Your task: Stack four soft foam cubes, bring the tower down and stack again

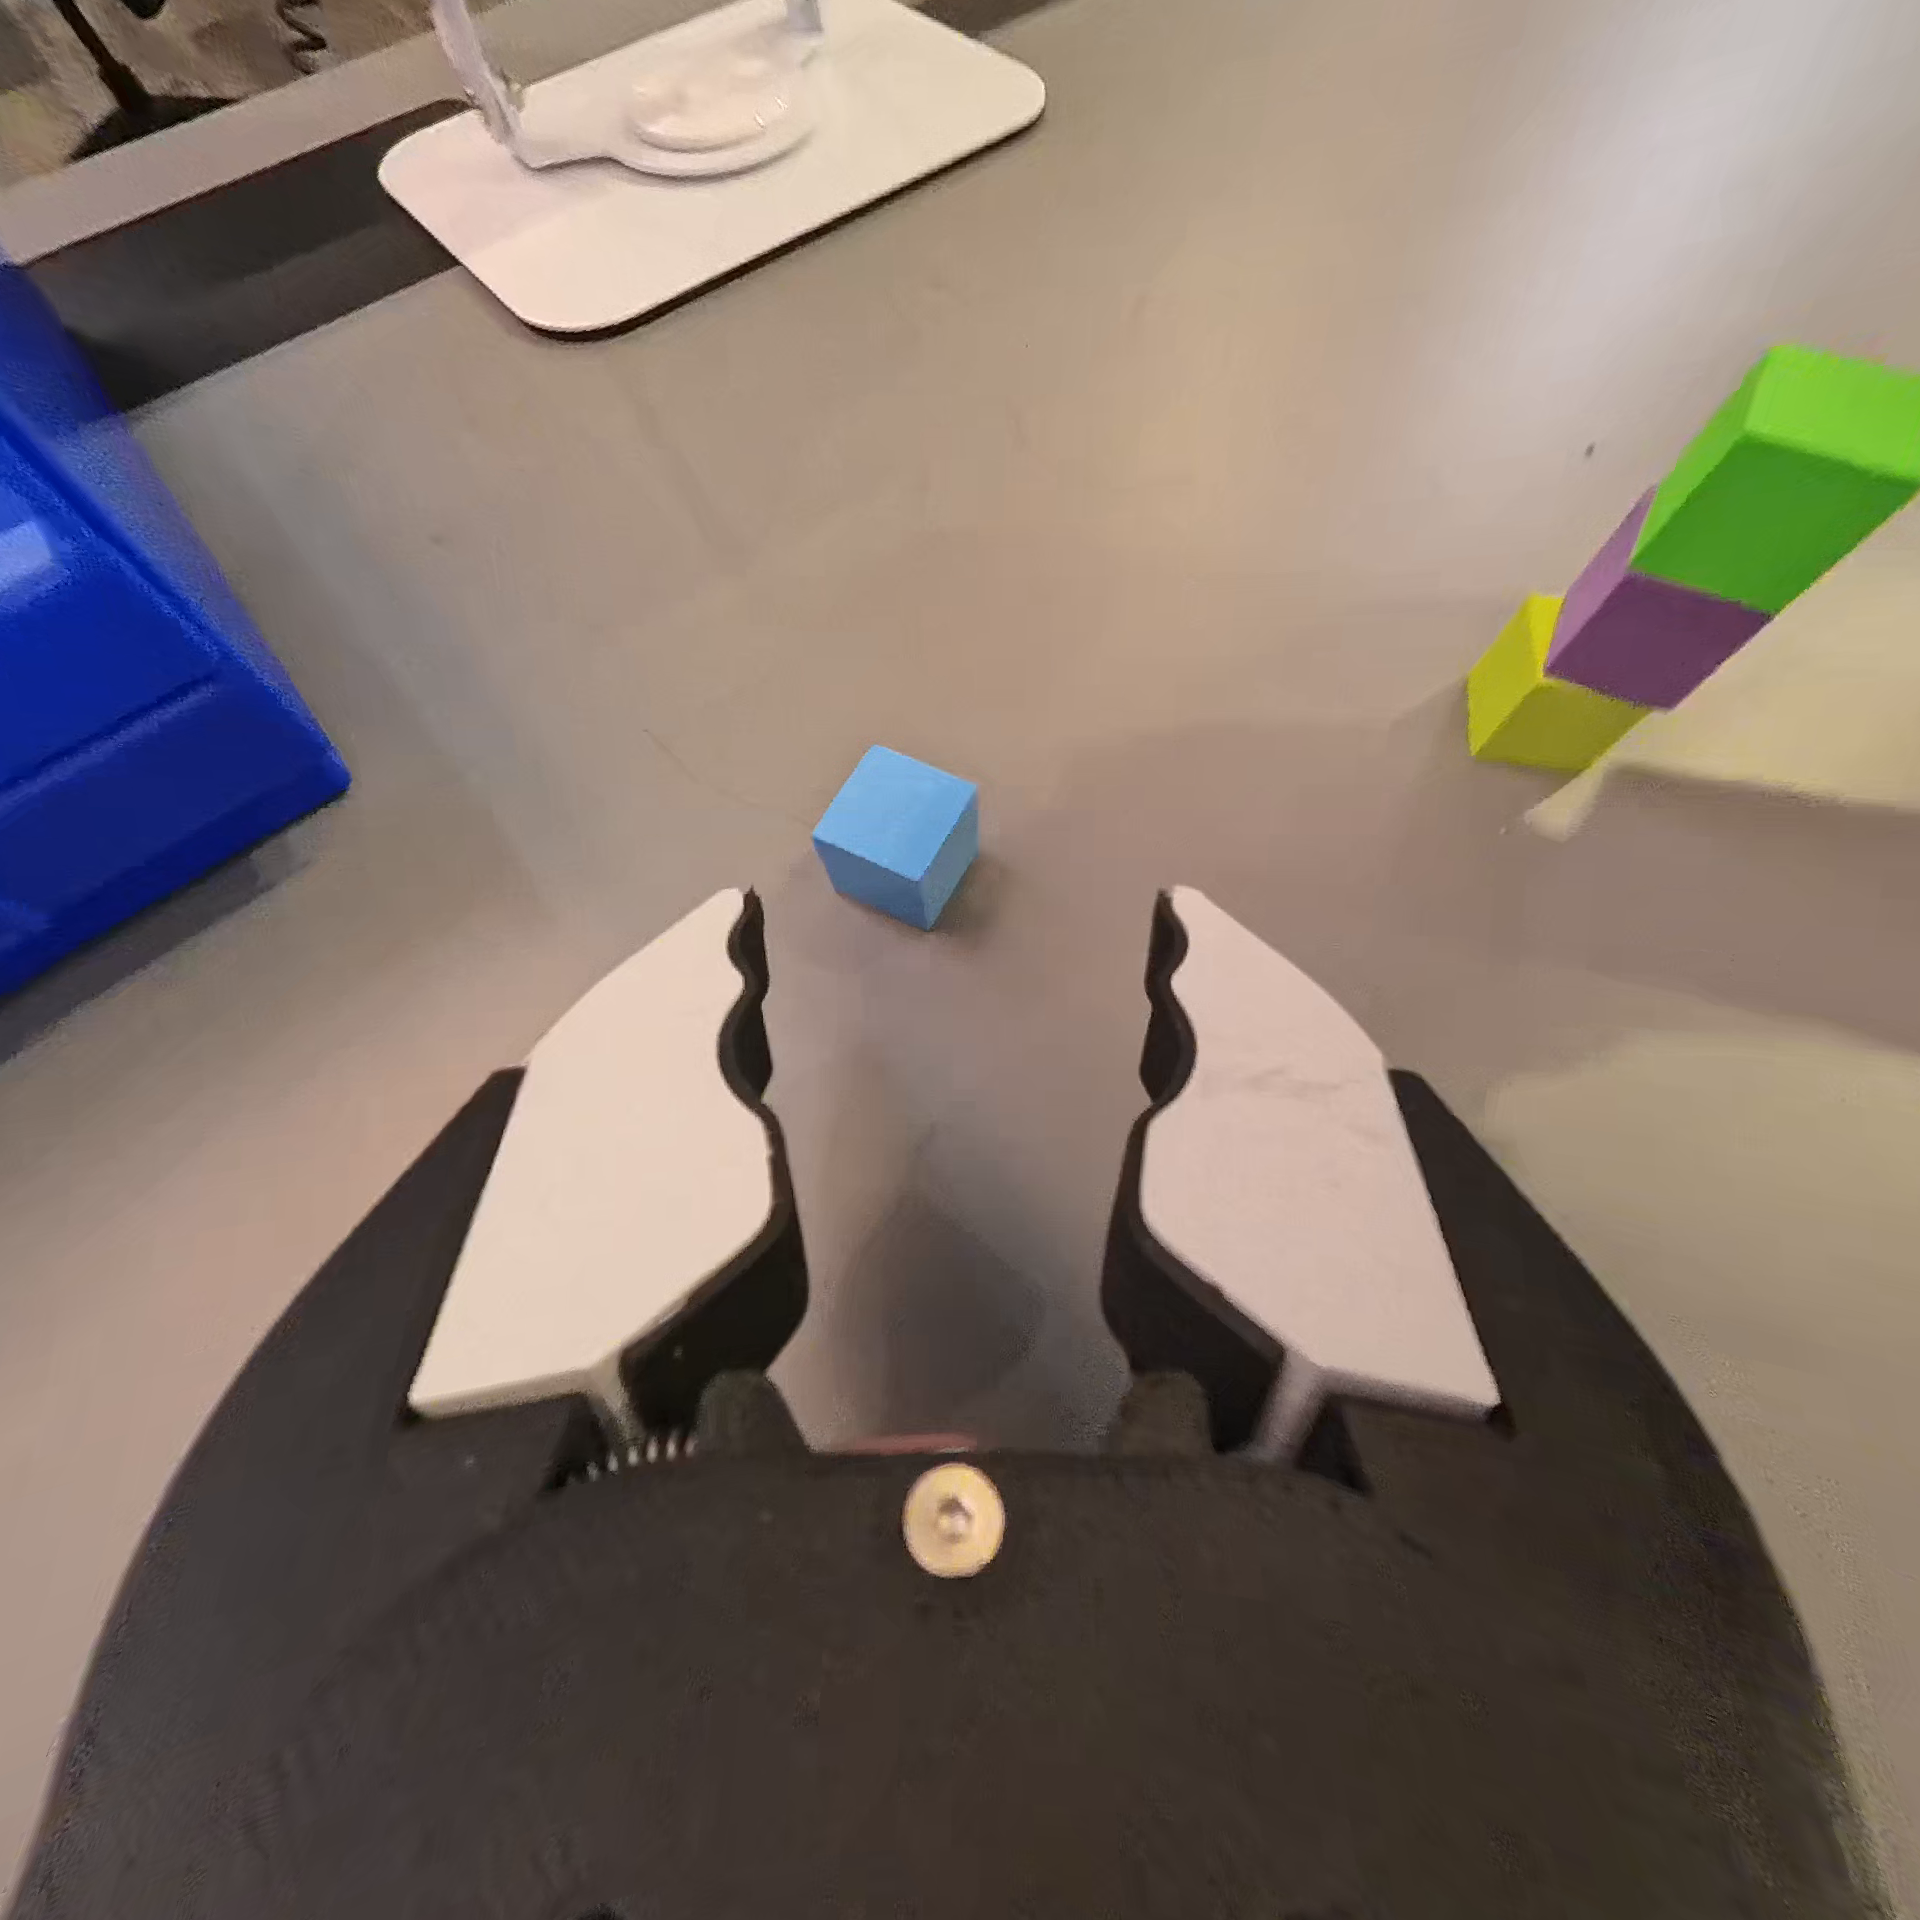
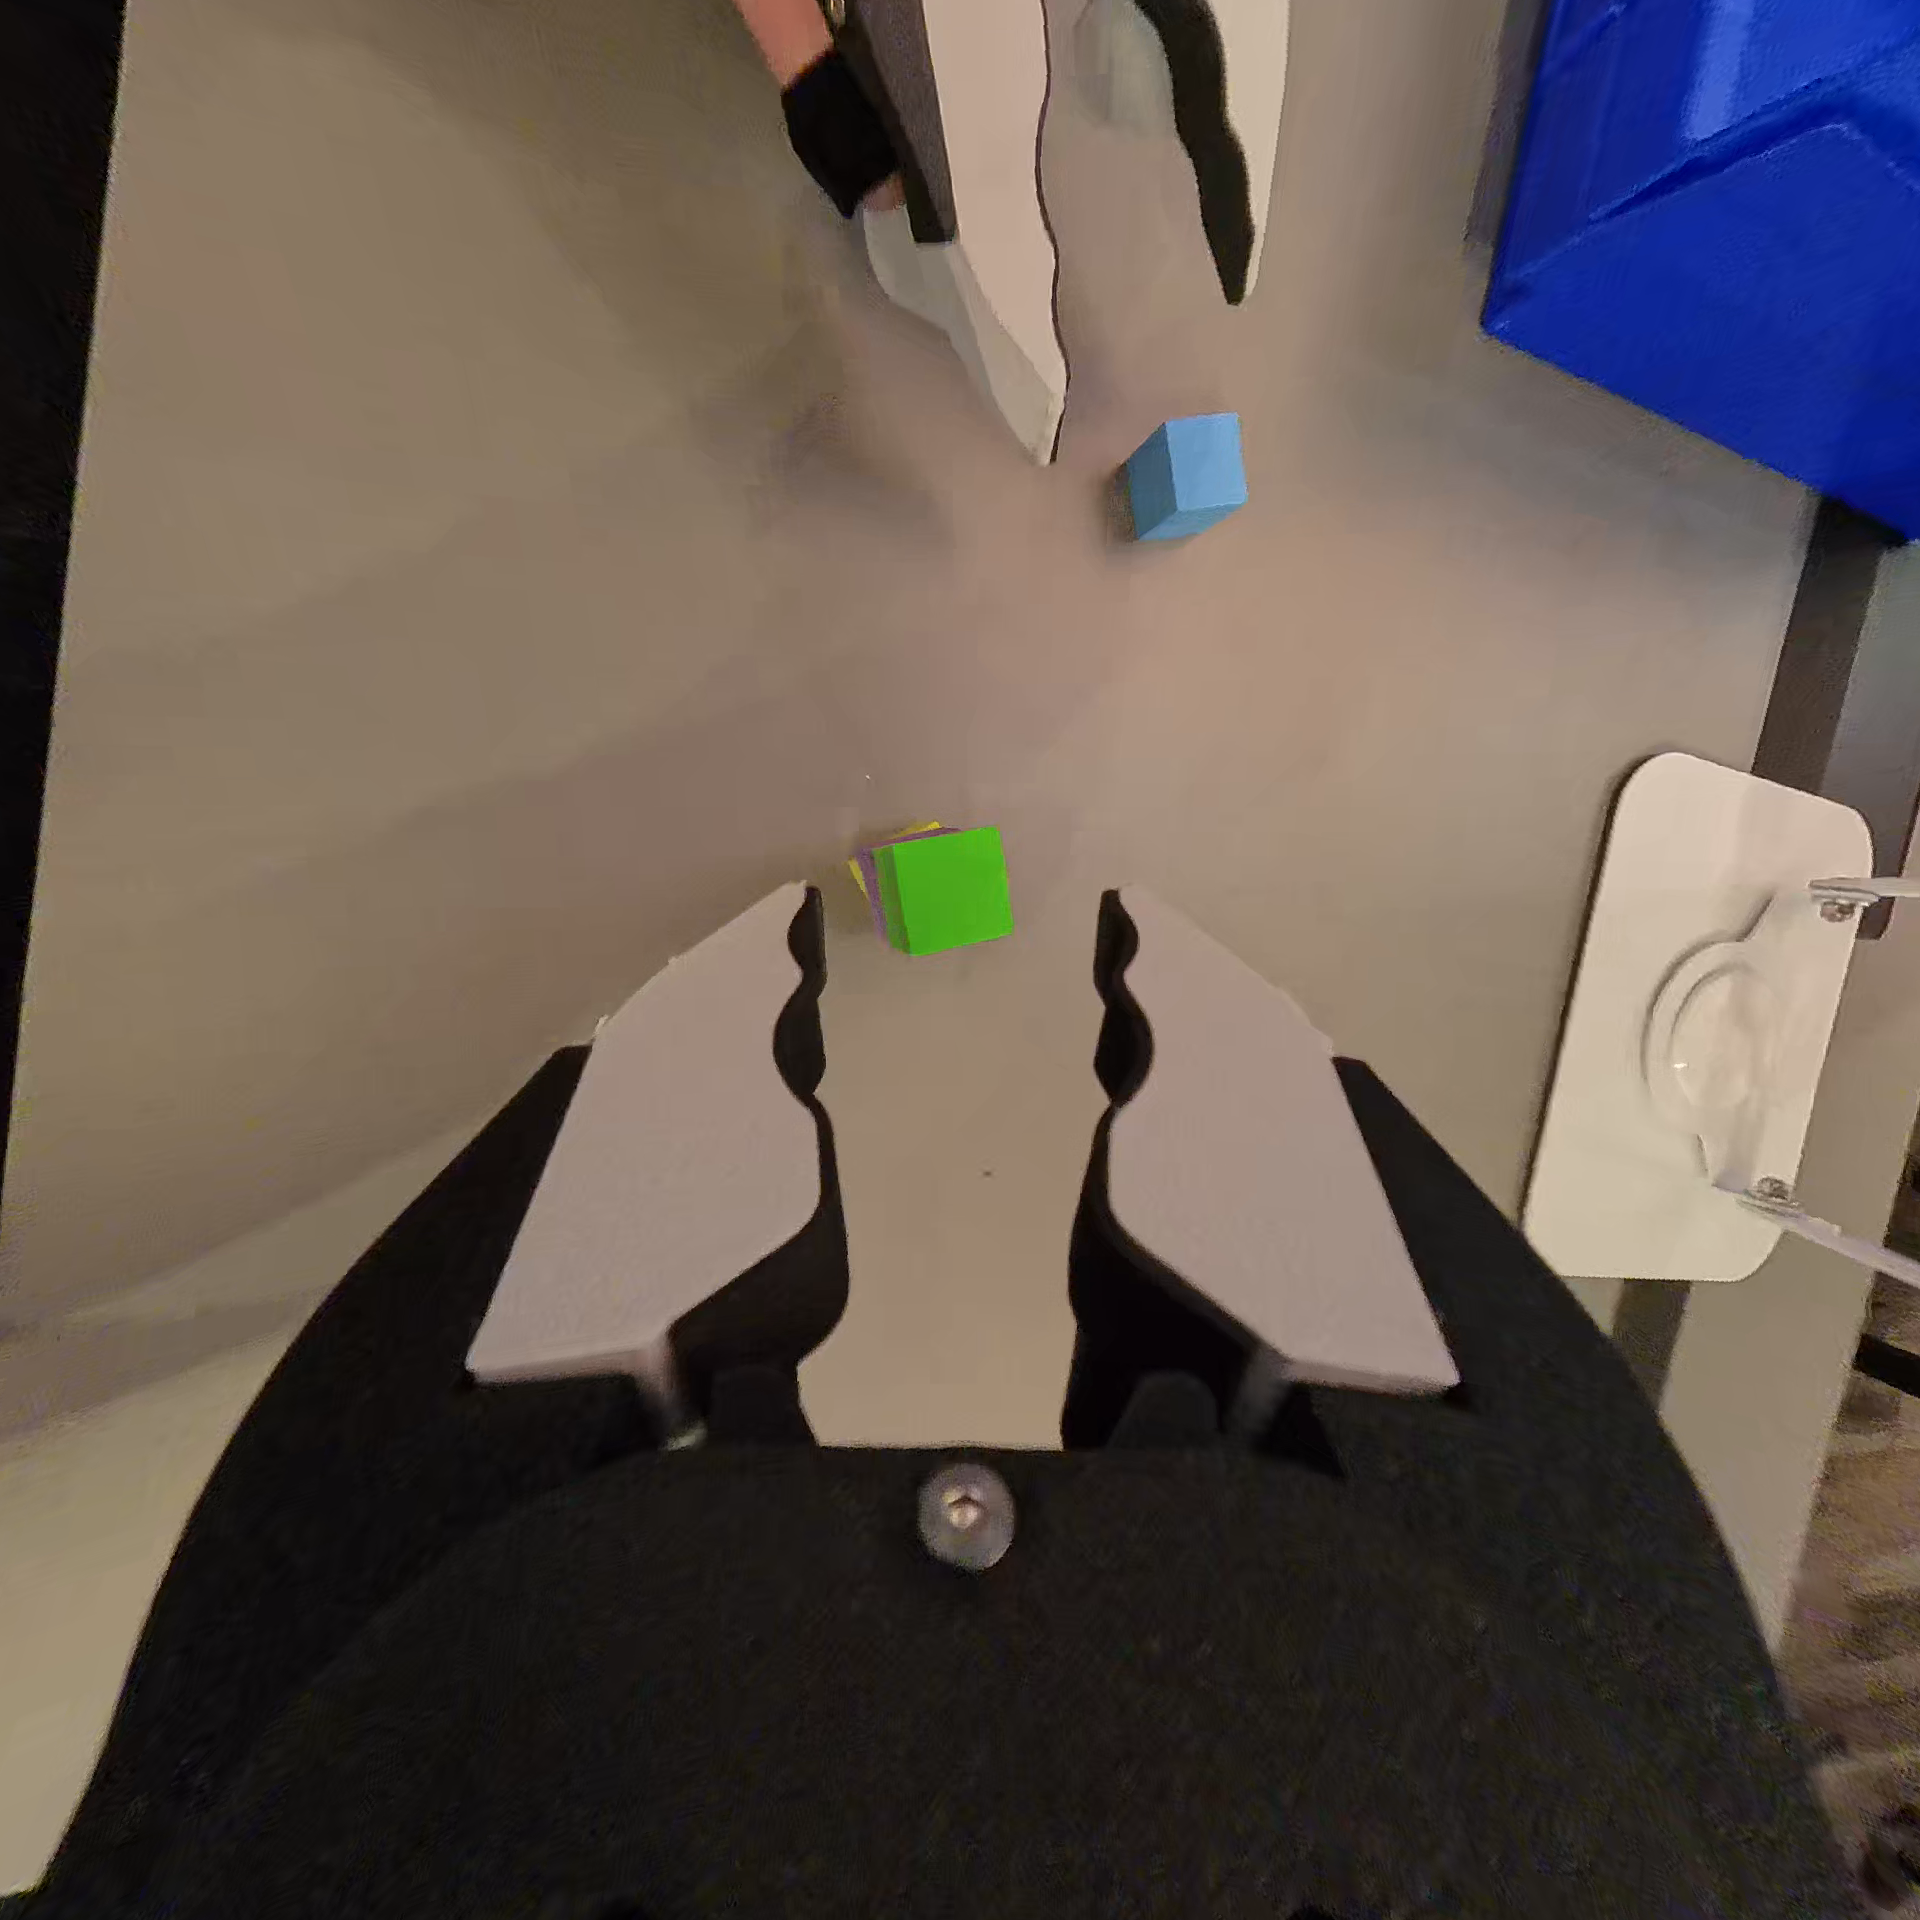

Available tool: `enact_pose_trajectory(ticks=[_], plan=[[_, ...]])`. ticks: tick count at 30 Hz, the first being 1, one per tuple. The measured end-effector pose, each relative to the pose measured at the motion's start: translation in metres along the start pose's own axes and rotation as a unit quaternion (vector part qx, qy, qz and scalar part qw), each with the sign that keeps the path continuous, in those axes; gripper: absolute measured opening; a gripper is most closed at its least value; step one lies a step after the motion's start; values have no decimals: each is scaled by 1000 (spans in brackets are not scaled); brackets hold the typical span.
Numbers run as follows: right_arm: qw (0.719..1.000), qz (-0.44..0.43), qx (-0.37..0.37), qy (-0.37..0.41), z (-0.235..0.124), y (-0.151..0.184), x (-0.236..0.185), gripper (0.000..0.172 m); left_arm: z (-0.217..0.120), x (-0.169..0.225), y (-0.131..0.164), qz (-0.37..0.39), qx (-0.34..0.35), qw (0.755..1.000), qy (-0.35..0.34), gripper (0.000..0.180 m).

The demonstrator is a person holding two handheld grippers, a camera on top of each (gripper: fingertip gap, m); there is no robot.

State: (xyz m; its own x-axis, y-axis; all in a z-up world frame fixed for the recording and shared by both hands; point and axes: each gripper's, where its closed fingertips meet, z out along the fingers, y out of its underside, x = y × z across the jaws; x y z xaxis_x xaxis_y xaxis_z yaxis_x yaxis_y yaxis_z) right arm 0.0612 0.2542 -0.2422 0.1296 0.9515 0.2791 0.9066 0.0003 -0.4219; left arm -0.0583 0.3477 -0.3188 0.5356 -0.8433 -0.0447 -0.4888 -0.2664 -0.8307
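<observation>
Left gripper point(image 1: 958, 896) is spread wide with nothing in it, hanging just short of the blue cube point(image 1: 899, 836), which sits alone on the grey table point(image 1: 1143, 520). My right gripper point(image 2: 954, 899) has its jaws apart too and nothing between them, looking nearly straight down on a three-high tower: green cube point(image 2: 943, 889) on top, purple cube point(image 1: 1647, 634) under it, yellow cube point(image 1: 1538, 696) at the bottom, each a bit offset. Blue cube is well apart from the tower. Blue bin point(image 1: 114, 665) off to one side, white plate point(image 1: 717, 177) at the far edge.
</observation>
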Motion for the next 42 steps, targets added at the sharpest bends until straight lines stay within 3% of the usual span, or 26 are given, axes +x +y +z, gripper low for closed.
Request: enact_pose_trajectory(ticks=[3, 7, 11, 14, 16, 20, 26, 30, 34, 42], plan=[[999, 32, 31, 1, 0, 5, -10, 49, 8, 2, 4, 44, -35, 998, 4, 69], [993, 75, 87, -1, -3, 8, -20, 45, 16, -2, -11, 73, -42, 996, 9, 64], [993, 93, 72, 8, -7, 25, -21, 45, 29, -13, -9, 87, -96, 991, 17, 62], [991, 97, 92, 13, -15, 26, -19, 45, 36, -19, 2, 106, -143, 984, 20, 51], [990, 102, 97, 17, -19, 28, -17, 45, 37, -18, 7, 99, -158, 982, 36, 31], [989, 108, 96, 20, -19, 35, -13, 44, 34, -10, 1, 97, -147, 983, 52, 29], [987, 134, 84, 24, -18, 55, -9, 43, 2, 59, -59, 89, -76, 985, 123, 29], [985, 149, 78, 24, -17, 64, -8, 42, -9, 103, -79, 109, -81, 982, 133, 29], [986, 154, 66, 28, -17, 71, -9, 42, -8, 131, -89, 103, -82, 982, 139, 29], [984, 155, 78, 38, -26, 70, -6, 42, 6, 139, -88, 110, -109, 980, 128, 29]])
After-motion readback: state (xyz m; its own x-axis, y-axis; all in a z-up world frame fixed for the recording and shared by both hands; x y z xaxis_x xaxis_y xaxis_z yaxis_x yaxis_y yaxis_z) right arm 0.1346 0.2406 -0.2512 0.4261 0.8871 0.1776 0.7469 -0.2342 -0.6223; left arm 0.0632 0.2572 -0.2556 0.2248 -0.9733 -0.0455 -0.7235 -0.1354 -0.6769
